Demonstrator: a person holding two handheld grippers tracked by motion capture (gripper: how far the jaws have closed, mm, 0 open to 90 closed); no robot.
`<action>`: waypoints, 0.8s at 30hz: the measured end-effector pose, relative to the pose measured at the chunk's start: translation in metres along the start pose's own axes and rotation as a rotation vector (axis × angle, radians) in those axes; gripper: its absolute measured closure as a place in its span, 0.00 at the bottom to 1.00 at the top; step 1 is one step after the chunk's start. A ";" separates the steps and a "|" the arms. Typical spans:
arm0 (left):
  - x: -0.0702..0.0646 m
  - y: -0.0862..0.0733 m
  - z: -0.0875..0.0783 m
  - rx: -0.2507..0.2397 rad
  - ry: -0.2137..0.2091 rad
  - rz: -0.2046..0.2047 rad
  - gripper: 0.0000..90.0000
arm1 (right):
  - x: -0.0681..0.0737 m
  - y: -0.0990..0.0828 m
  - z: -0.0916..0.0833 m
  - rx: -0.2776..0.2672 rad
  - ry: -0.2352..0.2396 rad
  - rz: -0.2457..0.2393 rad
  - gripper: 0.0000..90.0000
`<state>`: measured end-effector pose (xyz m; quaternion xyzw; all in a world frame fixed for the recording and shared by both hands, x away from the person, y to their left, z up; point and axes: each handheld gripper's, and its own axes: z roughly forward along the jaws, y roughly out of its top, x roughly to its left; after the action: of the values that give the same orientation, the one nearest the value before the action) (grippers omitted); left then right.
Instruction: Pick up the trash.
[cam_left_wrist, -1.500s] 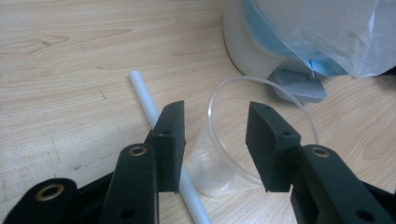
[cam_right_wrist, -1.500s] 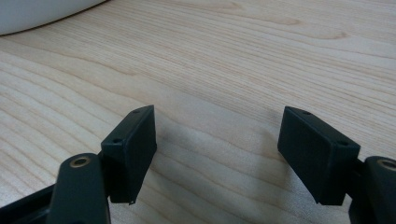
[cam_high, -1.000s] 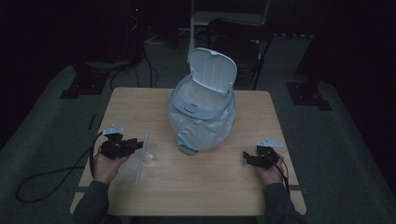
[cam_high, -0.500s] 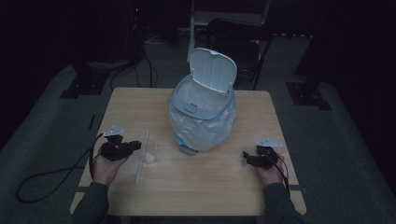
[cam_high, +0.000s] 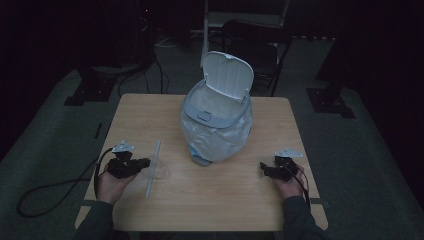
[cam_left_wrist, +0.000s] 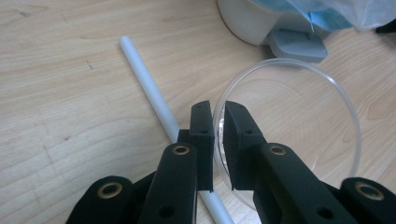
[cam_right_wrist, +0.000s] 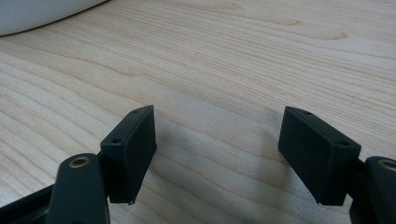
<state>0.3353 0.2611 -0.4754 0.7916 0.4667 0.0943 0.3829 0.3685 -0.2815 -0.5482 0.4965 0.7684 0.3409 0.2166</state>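
Observation:
A clear plastic cup (cam_left_wrist: 327, 93) stands on the wooden table (cam_high: 225, 195) at the left, and it also shows faintly in the high view (cam_high: 159, 172). My left gripper (cam_left_wrist: 218, 135) has its jaws on either side of the cup's near rim. They have just been closing and now pinch the thin wall. A white straw (cam_left_wrist: 152, 93) lies just left of the cup, passing under the left jaw. From above, my left gripper (cam_high: 146, 163) sits beside the straw (cam_high: 153, 167). My right gripper (cam_right_wrist: 217, 154) rests open over bare wood, at the right edge in the high view (cam_high: 263, 170).
A pale pedal bin (cam_high: 217, 125) with a plastic liner stands mid-table, its lid (cam_high: 229, 75) tipped up and open. Its foot pedal (cam_left_wrist: 296, 44) lies just beyond the cup. Dark chairs and stands surround the table. A cable (cam_high: 55, 192) trails off the left side.
The left gripper's jaws have narrowed onto the cup's rim, and the hand has shifted slightly. The right hand and gripper have stayed put.

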 end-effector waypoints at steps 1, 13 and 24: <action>-0.001 0.000 0.001 0.007 -0.002 0.003 0.93 | 0.000 0.000 0.000 0.000 0.000 0.000 0.30; -0.009 0.004 0.016 0.035 -0.026 0.036 0.94 | 0.000 0.000 0.000 0.000 0.000 0.000 0.30; -0.012 0.019 0.015 -0.045 -0.028 0.032 0.97 | 0.000 0.000 0.000 0.000 0.000 -0.001 0.30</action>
<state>0.3489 0.2390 -0.4702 0.7915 0.4462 0.0997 0.4056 0.3685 -0.2816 -0.5483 0.4960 0.7686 0.3407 0.2170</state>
